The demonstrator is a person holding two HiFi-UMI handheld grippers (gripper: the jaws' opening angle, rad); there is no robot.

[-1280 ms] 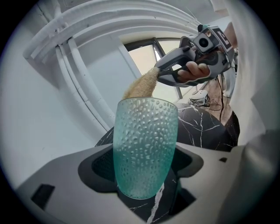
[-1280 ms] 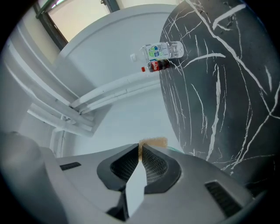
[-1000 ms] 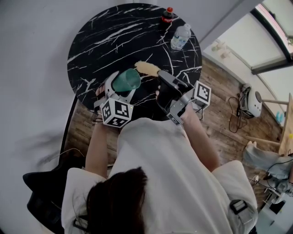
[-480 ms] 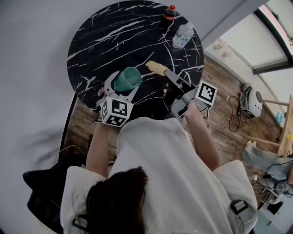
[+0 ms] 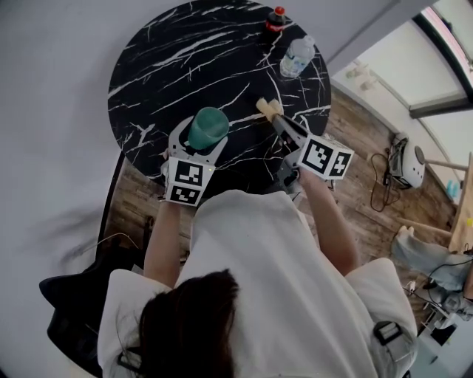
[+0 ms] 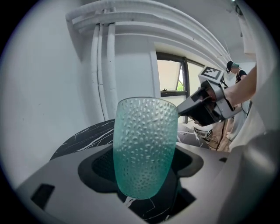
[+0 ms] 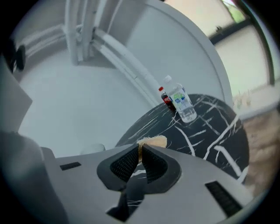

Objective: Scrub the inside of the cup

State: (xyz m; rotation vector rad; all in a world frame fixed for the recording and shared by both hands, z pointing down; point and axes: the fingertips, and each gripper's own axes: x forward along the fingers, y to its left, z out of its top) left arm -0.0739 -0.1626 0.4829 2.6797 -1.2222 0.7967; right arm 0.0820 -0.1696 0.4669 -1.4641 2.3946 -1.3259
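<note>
**A:** Cup point(image 5: 208, 128) point(image 6: 145, 144): green, translucent, dimpled all over. Your left tool point(image 5: 199, 139) point(image 6: 144, 165) has it. The two jaws are closed against its lower wall, one on each side. The rounded base sits down between them and the mouth is up. You are carrying it over the near edge of the worktop point(image 5: 170, 59), toward that edge's left part.

**B:** Right tool point(image 5: 279, 122) point(image 7: 140, 156): your jaws here are almost together. They pinch the thin end of a pale yellow scrubber point(image 5: 267, 108) point(image 7: 154, 141), and its soft head sticks out past the tips. The scrubber is over the right half of the worktop, just inside the near right edge. It is to the right of the cup and apart from it, outside the mouth.

**A:** Worktop: round, black, veined with white. Both of your tools reach in from its near side.

**B:** Far right edge: a clear water bottle point(image 5: 295, 57) point(image 7: 183, 103) stands upright. A small dark bottle with a red cap point(image 5: 276, 18) point(image 7: 165, 99) stands just beside it, nearer the far edge. Both are well apart from the cup and from the scrubber.
</note>
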